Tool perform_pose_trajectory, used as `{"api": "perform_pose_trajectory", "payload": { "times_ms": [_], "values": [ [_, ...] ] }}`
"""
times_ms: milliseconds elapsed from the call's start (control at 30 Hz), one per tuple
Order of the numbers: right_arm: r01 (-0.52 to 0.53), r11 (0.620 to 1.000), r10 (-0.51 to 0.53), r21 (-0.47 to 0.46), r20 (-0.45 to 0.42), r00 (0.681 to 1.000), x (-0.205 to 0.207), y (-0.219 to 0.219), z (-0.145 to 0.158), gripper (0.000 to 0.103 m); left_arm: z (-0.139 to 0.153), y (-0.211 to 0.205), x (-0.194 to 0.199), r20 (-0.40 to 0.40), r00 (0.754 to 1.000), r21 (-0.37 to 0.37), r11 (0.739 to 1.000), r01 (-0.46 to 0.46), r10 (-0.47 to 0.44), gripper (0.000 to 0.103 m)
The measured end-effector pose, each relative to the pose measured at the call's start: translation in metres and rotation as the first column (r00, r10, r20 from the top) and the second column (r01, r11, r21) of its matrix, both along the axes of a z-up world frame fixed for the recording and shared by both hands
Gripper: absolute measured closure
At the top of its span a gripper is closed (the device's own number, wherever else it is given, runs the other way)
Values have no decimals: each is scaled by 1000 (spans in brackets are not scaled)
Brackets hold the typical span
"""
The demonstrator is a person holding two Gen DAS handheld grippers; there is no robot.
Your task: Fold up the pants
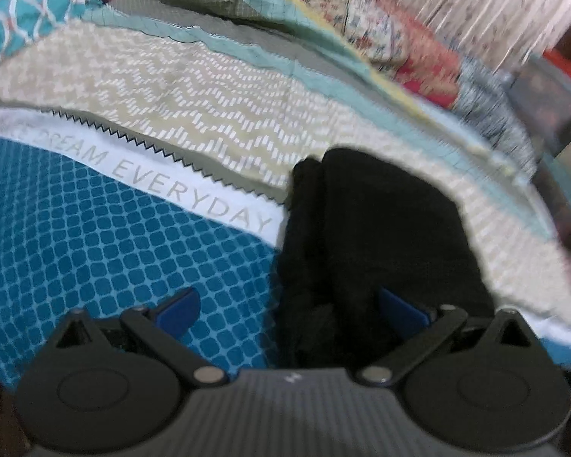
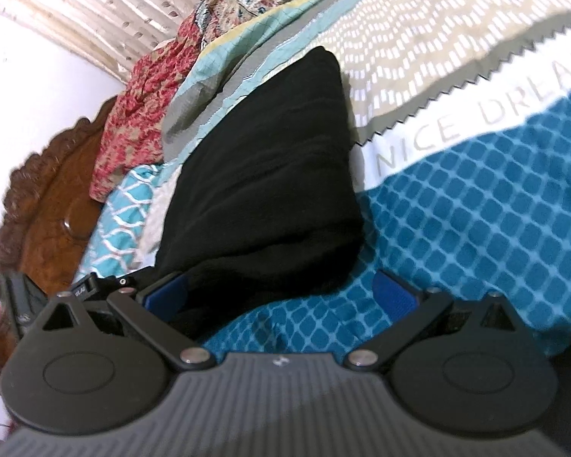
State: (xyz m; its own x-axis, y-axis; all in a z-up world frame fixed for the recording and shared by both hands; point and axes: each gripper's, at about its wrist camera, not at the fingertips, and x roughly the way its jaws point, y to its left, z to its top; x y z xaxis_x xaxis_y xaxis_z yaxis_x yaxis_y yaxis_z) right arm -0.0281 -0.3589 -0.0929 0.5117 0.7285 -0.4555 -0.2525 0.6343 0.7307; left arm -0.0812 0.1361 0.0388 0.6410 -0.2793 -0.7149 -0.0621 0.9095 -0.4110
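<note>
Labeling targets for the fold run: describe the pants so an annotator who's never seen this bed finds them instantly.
Start from the bedspread, teal grid with a white band of grey lettering. The pants lie on it as a compact folded bundle where the teal meets the beige zigzag section, straight ahead of both open claws, left claw and right claw. They are the only solid black, unpatterned fabric; everything around is printed.

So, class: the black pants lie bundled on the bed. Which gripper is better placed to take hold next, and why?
Probably the right gripper: it is open, with the black pants bulging between its fingers. The left gripper, also open, mostly frames the blue bedspread.
</note>
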Motion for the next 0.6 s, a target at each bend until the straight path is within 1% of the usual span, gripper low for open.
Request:
{"api": "perform_pose_trajectory", "payload": {
  "times_ms": [33, 100, 133, 200, 233, 267, 400, 467, 533, 600],
  "values": [
    [8, 1000, -8, 4, 2, 1000, -4, -5, 2, 0, 4, 9, -2, 16, 1000, -41, 999, -4, 5, 0],
    [42, 999, -42, -16, 48, 998, -14, -11, 10, 0, 8, 21, -2, 30, 999, -104, 994, -15, 18, 0],
    [56, 998, -53, -36, 80, 995, -18, -14, 15, 0, 8, 27, 0, 27, 999, -151, 988, -19, 23, 0],
    [80, 995, -72, -62, 125, 989, -21, -17, 21, 0, 4, 36, 6, 5, 1000, -241, 970, -24, 26, 0],
    [92, 994, -83, -66, 139, 987, -20, -18, 24, 0, -1, 37, 11, -16, 1000, -277, 961, -28, 24, 0],
    [104, 992, -94, -66, 148, 985, -18, -20, 26, 3, -7, 37, 17, -37, 999, -301, 953, -26, 16, 0],
    [112, 992, -102, -59, 153, 983, -1, -22, 29, 9, -34, 22, 38, -116, 992, -356, 934, 1, -46, 0],
    [98, 992, -86, -73, 150, 985, 11, -19, 30, 10, -44, 11, 46, -134, 988, -370, 929, 22, -77, 0],
    [78, 993, -65, -89, 141, 988, 21, -10, 28, 10, -47, -4, 52, -133, 988, -316, 948, 33, -79, 0],
    [52, 993, -40, -105, 112, 993, 35, -1, 22, 10, -48, -17, 57, -111, 987, -281, 956, 80, -115, 0]
  ]
}}
